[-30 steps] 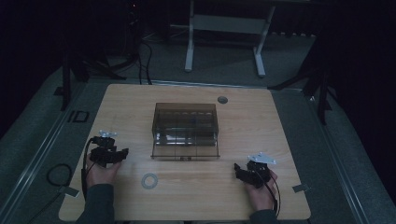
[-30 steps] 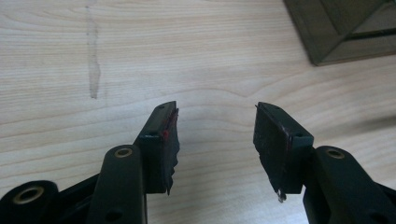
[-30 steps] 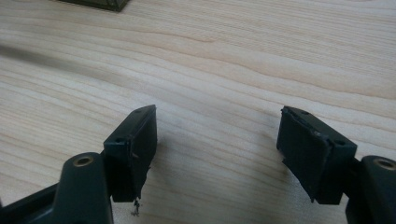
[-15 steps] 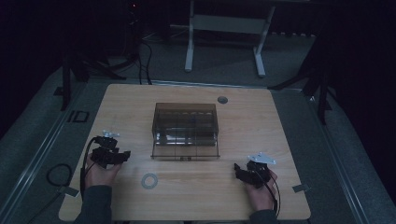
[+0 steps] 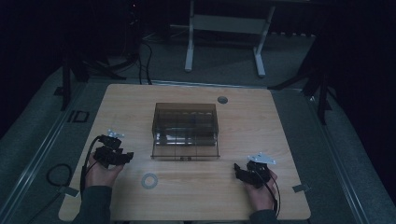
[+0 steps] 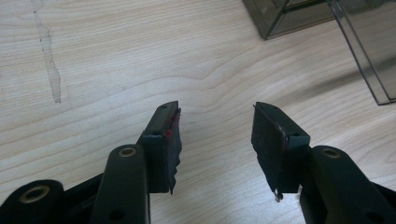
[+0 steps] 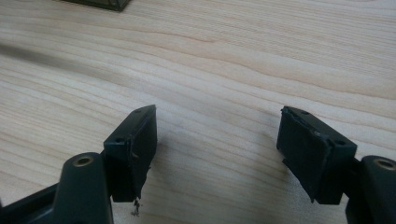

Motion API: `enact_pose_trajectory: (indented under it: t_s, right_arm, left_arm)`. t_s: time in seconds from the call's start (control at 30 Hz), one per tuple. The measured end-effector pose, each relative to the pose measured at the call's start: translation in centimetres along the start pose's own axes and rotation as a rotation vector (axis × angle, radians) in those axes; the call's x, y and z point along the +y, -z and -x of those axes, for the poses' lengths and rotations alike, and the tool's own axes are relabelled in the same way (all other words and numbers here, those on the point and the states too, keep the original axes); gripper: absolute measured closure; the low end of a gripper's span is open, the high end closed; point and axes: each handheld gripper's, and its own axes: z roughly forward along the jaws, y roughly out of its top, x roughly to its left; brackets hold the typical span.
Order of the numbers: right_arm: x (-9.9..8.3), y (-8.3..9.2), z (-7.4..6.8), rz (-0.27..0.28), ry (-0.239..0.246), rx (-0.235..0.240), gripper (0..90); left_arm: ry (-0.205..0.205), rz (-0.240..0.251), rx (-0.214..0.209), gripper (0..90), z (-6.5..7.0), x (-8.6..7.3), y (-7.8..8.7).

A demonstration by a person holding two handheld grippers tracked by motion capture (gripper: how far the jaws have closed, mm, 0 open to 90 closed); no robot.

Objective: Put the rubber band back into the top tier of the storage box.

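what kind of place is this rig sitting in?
Probably a lab or recording studio, not a home. A lone wooden table stands on grey carpet in a darkened room, cables run across the floor behind it, and a white desk frame stands beyond. Each hand holds an open tool: left, right.

My left claw creeps toward the box

Over the last second my left claw (image 5: 122, 155) has slid a little to the right across the table (image 5: 140, 112), closing some of the gap to the smoky clear plastic box (image 5: 186, 130), and it now sits near the box's front left corner without touching it. My left hand (image 5: 103, 168) has come along with it. In the left gripper view the claw's jaws stand apart above bare wood, the box corner (image 6: 280, 18) ahead.
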Motion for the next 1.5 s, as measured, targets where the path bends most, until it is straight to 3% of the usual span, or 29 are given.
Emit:
enact_pose_trajectory:
  t_s: [0.3,0.83,1.3,1.5]
  right_arm:
    - [0.0,0.0,0.0,0.001,0.002,0.0,28.7]
    - [0.0,0.0,0.0,0.0,0.0,0.0,28.7]
    - [0.0,0.0,0.0,0.0,0.0,0.0,28.7]
    - [0.0,0.0,0.0,0.0,0.0,0.0,28.7]
  left_arm:
    - [-0.045,-0.03,-0.019,52.3,0.6,0.3,0.0]
    - [-0.071,-0.069,-0.079,53.5,1.3,0.4,-0.2]
    - [-0.118,-0.114,-0.097,54.8,2.2,0.6,-0.7]
    - [-0.119,-0.121,-0.103,54.8,2.5,0.4,-0.9]
